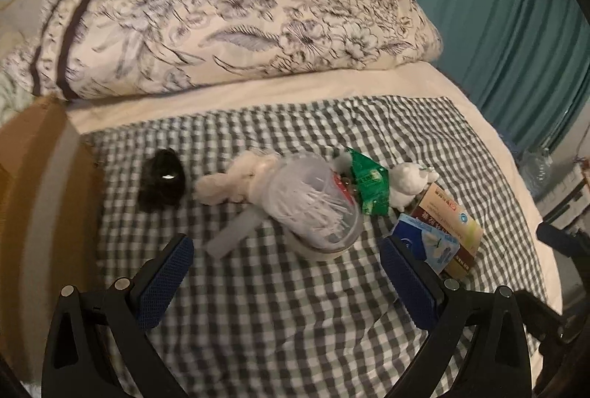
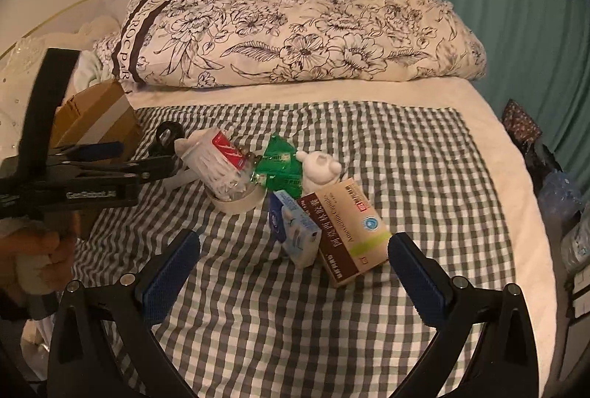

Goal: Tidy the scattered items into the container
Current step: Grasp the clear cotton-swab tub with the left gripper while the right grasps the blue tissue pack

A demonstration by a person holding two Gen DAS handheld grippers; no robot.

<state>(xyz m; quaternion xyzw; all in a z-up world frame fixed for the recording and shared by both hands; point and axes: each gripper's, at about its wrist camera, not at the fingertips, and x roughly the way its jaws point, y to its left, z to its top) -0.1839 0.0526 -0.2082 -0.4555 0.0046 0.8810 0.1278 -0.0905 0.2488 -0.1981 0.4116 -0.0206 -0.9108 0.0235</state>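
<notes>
Scattered items lie on a checked cloth [image 1: 258,306] on the bed. A clear tub of cotton swabs [image 1: 313,210] lies tipped, with a cream plush toy [image 1: 232,180], a black object [image 1: 162,182], a green packet [image 1: 368,184], a white figure [image 1: 409,182], a blue box [image 1: 431,243] and a brown medicine box [image 1: 450,224]. My left gripper [image 1: 285,269] is open and empty, just short of the tub. My right gripper [image 2: 295,265] is open and empty, around the blue box [image 2: 298,232] and the brown medicine box [image 2: 350,232]. A cardboard box [image 1: 33,154] stands at the left.
A folded floral duvet [image 1: 228,22] lies across the back of the bed. A teal curtain [image 1: 479,11] hangs at the right. Plastic bottles [image 2: 564,199] sit beyond the bed's right edge. The left gripper's body [image 2: 84,177] and the hand holding it show at the left of the right wrist view.
</notes>
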